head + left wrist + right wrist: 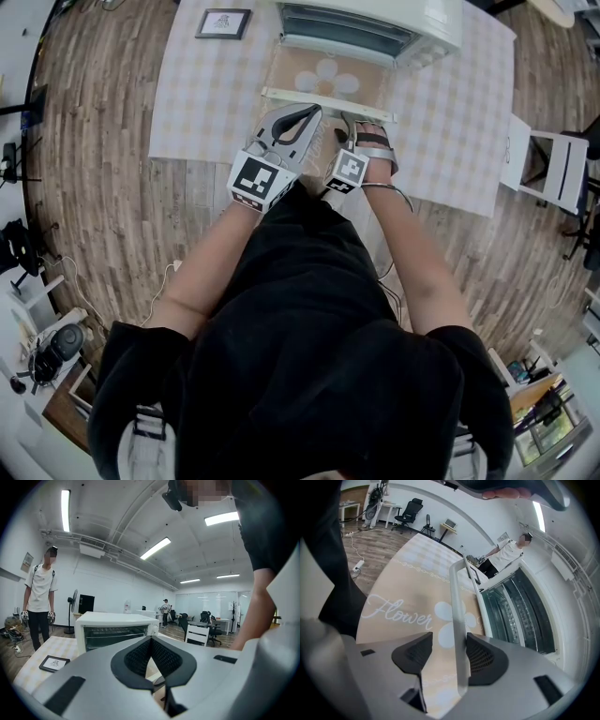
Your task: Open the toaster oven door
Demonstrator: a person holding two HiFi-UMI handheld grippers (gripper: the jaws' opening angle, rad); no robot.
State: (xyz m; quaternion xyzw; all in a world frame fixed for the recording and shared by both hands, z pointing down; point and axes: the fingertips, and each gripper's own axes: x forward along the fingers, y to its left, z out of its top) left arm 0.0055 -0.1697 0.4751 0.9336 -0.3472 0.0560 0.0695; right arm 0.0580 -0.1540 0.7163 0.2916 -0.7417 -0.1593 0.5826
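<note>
Two grippers meet at the near side of a table with a checked tablecloth (pixel 450 103). The person's dark torso hides the floor below it in the head view. On the cloth stands the toaster oven (pixel 375 23), its back cut off by that view's top edge. Its door (pixel 323 73) lies dropped open and flat towards the person, over a tan flower-print mat (pixel 393 611). The pale handle bar (pixel 458 620) runs crosswise along the door's near edge. The right gripper (pixel 445 651) tilts steeply down, its jaws spread wide around the bar. The bar seems to brush one pad; the other stands clear. The left gripper (pixel 151 641) is held almost level just beside the right one, its fingers closed together on nothing.
</note>
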